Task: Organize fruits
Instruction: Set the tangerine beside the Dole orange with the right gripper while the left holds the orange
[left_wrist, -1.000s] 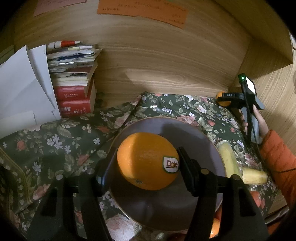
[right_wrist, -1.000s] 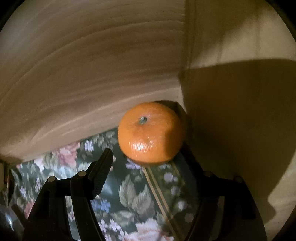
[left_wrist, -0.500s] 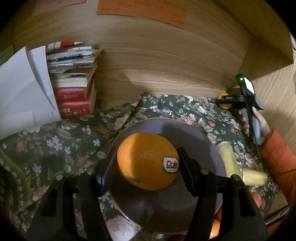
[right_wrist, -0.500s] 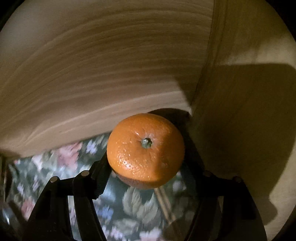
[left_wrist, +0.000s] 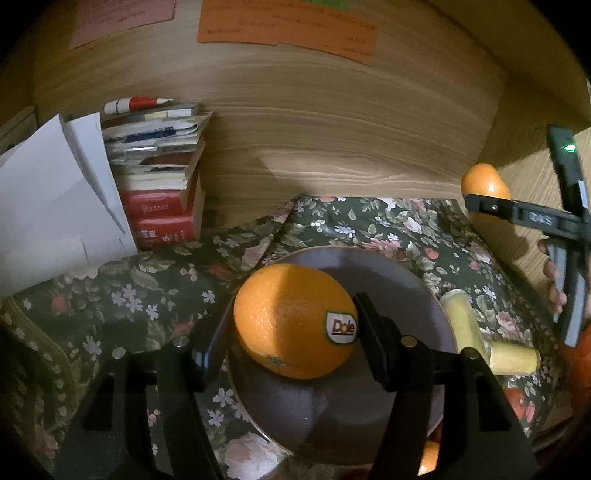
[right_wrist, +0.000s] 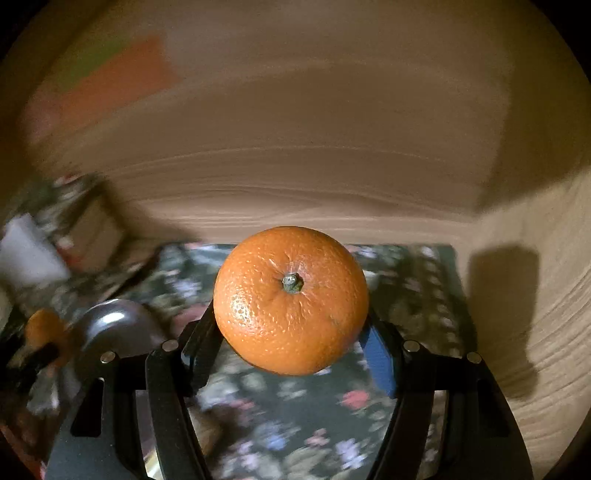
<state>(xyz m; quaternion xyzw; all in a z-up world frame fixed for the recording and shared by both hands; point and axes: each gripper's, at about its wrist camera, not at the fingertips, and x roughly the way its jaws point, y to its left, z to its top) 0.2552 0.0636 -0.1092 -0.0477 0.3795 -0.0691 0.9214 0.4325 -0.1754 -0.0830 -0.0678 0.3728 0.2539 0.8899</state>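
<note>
Fruit sits in both grips: the left gripper has its jaws part-way apart, pressed on either flank of a large orange with a Dole sticker, the fruit resting low over a dark plate. Just right of the plate lie two pale yellow banana pieces on the floral cloth, with more orange fruit peeking out near the bottom edge. The right gripper clamps a mandarin, stem toward the camera, raised clear of the cloth; in the left wrist view it shows at the right edge, gripped by a hand. Farther back stand a stack of books and white papers against the wooden wall, which carries orange notes.
</note>
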